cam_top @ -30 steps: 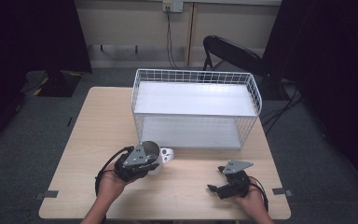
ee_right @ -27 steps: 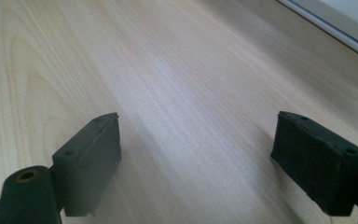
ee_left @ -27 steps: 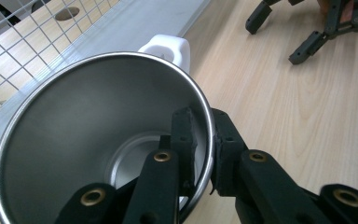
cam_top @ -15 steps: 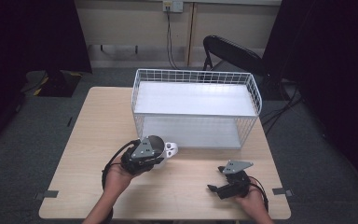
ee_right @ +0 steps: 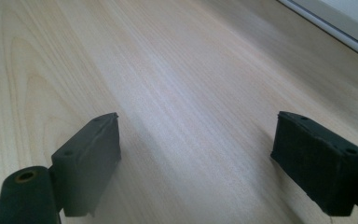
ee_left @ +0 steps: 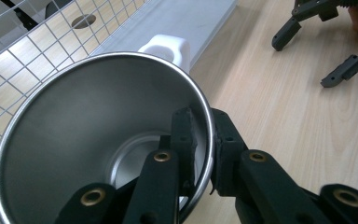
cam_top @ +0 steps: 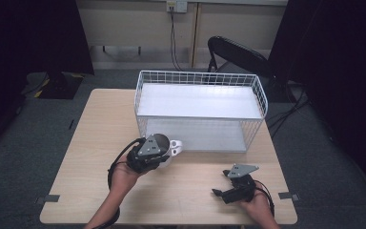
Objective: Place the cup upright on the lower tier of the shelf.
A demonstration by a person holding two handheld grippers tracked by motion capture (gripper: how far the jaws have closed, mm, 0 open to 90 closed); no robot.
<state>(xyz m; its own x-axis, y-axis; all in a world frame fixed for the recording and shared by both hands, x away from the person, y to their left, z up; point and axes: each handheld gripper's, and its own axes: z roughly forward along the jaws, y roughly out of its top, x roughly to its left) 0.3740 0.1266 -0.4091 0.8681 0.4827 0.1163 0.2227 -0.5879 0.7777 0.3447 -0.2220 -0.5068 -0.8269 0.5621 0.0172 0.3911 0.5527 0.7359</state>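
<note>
A steel cup (ee_left: 98, 121) with a white handle (ee_left: 165, 46) hangs just in front of the white wire basket (cam_top: 200, 76). My left gripper (ee_left: 204, 128) is shut on the cup's rim, one jaw inside and one outside. In the high view the left gripper (cam_top: 164, 153) covers most of the cup; the white handle (cam_top: 176, 145) pokes out toward the basket's near wall. My right gripper (cam_top: 220, 182) rests low at the table's front right, open, with only bare wood between its jaws (ee_right: 196, 144). It also appears far off in the left gripper view (ee_left: 303, 63).
The basket stands on the wooden table (cam_top: 100, 124) at the back centre, with a white floor inside and wire walls (ee_left: 23, 60). A black chair (cam_top: 238, 52) is behind the table. Bare wood lies to the left and along the front edge.
My left gripper has carried the cup to the right and a little toward the basket. The right gripper has stayed where it was.
</note>
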